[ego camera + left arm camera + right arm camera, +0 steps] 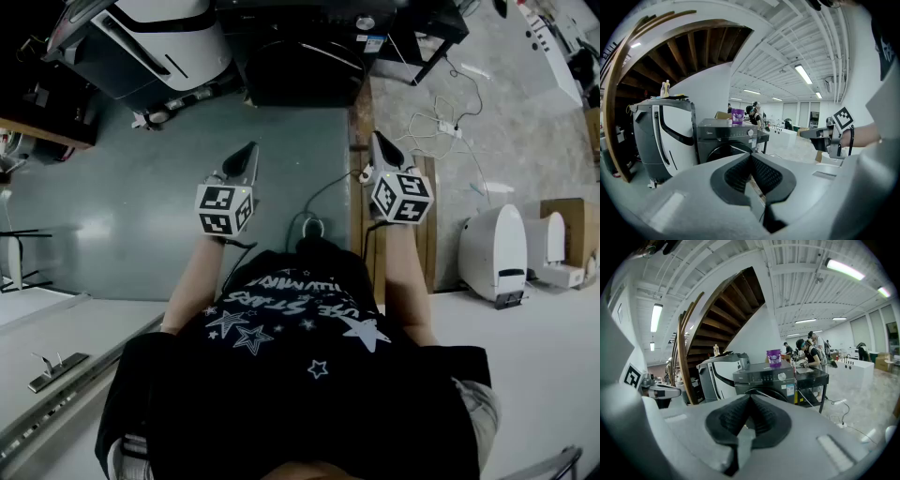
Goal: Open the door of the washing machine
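A dark front-loading washing machine point(298, 58) stands ahead of me across a stretch of floor; its round door point(723, 151) looks closed. It also appears in the right gripper view as the same washing machine point(765, 377) with its door point(769, 393) partly hidden behind my jaws. My left gripper point(250, 150) and right gripper point(378, 141) are held side by side at chest height, pointing toward the machine and well short of it. The left gripper point(751, 155) has its pads together with nothing between them. The right gripper point(750, 397) is shut and empty too.
A white-and-grey appliance point(155, 37) stands left of the washer, under a wooden staircase point(701, 319). A purple container point(774, 357) sits on the washer. A black table point(813, 376) with people beside it is to the right. Cables and a power strip point(448, 129) lie on the floor, near white units point(494, 251).
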Tool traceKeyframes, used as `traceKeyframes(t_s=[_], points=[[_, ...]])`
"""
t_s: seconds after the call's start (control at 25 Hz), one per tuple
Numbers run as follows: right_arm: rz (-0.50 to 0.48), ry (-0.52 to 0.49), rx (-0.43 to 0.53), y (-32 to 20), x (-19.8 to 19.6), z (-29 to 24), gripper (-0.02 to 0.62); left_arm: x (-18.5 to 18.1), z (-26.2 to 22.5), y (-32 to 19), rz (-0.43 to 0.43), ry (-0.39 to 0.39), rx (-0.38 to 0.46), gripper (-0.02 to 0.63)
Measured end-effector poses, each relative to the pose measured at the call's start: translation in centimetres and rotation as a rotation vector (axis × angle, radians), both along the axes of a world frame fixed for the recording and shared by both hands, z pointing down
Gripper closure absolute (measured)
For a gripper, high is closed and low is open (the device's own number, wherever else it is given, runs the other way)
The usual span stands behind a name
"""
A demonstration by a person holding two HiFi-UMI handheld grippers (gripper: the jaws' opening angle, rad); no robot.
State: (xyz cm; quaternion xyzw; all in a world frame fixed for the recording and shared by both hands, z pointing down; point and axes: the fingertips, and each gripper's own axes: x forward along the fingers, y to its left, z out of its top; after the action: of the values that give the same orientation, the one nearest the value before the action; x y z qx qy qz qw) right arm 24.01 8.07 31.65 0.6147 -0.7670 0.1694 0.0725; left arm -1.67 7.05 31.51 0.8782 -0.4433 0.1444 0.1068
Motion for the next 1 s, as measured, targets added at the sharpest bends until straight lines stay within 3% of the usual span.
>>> traceKeyframes(t_s=[0.56, 0.76, 0.92, 1.0], points=[[0.026, 0.01, -0.03, 1.2, -2.1, 2.3, 0.592, -2.7, 2.1, 1.2, -0.017, 0.035, -0.02, 0.595], [0.021, -0.009, -0.036, -0.5, -0.9, 3.4, 0.592, -2.2, 3.6, -0.4, -0.035, 0.022, -0.049, 0.595], [0.015, -0.079, -0.021, -3.1, 1.6, 3.4, 0.588, -0.2, 2.9, -3.0, -0.043, 0.001, -0.027, 0.595], [-0.004, -0.108, -0.032, -4.7, 2.7, 3.7, 0.445, 0.6, 2.4, -4.3, -0.055, -0.008, -0.016, 0.595]])
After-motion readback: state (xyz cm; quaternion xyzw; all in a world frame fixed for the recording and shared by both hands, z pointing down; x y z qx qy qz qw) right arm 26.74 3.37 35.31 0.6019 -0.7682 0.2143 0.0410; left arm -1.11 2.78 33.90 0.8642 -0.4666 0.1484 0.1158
